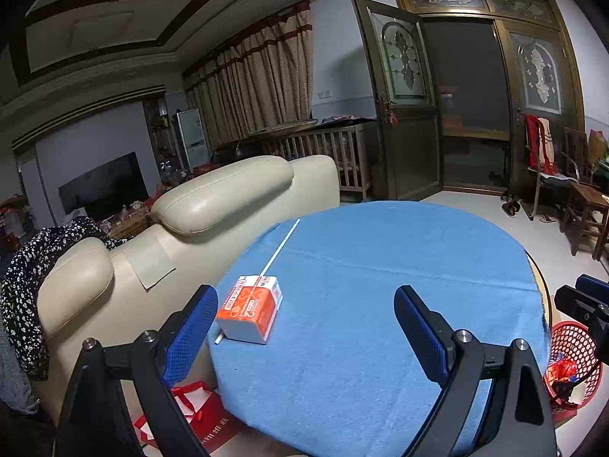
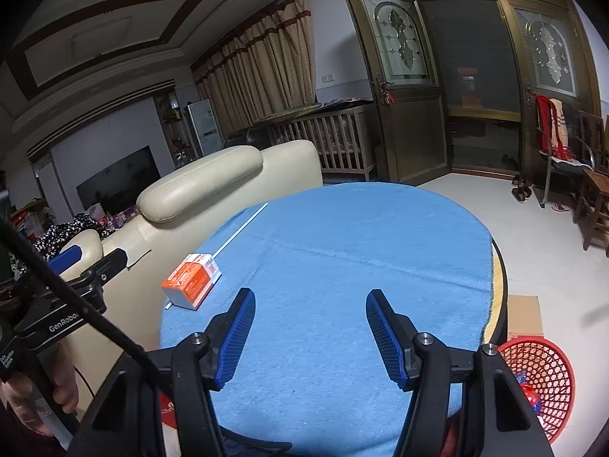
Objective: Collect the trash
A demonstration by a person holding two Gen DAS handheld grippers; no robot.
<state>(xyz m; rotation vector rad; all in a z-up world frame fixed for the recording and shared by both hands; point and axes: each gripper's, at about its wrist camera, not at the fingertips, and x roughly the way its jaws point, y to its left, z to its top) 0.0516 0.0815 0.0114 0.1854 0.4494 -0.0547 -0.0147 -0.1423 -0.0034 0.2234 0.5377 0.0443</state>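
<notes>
An orange and white carton [image 1: 251, 309] [image 2: 192, 280] lies on the round table's blue cloth [image 1: 380, 274] [image 2: 342, 251], near its left edge. A thin white stick [image 1: 279, 248] [image 2: 239, 231] runs from under the carton toward the far left rim. My left gripper [image 1: 304, 304] stands open, wide, above the near side of the table; the carton sits just inside its left finger, untouched. My right gripper [image 2: 310, 308] is open with nothing between its blue pads [image 2: 382, 327], to the right of the carton. The left gripper's body [image 2: 76, 278] shows at the right wrist view's left edge.
A red mesh basket [image 1: 574, 358] [image 2: 540, 377] holding wrappers stands on the floor at the table's right. A cream sofa [image 1: 213, 205] [image 2: 198, 186] backs against the table's left edge. A red gift bag [image 1: 198, 415] lies on the floor below. Wooden chairs [image 1: 582, 198] stand far right.
</notes>
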